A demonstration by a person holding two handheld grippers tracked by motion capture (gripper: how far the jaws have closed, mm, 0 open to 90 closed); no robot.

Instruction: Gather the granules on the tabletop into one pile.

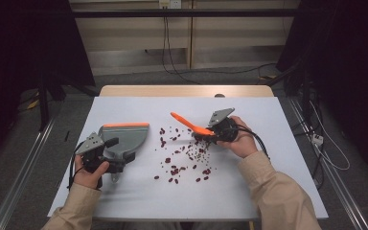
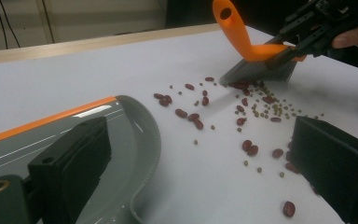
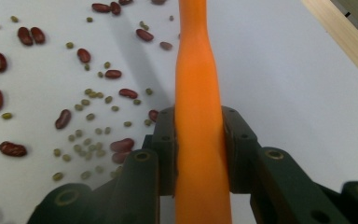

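Observation:
A grey dustpan with an orange front lip lies at the left of the white table. My left gripper stands open at its rear: one jaw sits over the pan, the other beyond its side wall above the table. Red beans and small green beans are scattered mid-table. My right gripper is shut on the orange handle of a small brush, whose grey bristles touch the table at the far edge of the beans. The handle runs up between the pads.
A wooden edge borders the far side of the table. Cables trail on the floor behind it, and metal rails run along both sides. Bare white surface lies in front of the beans.

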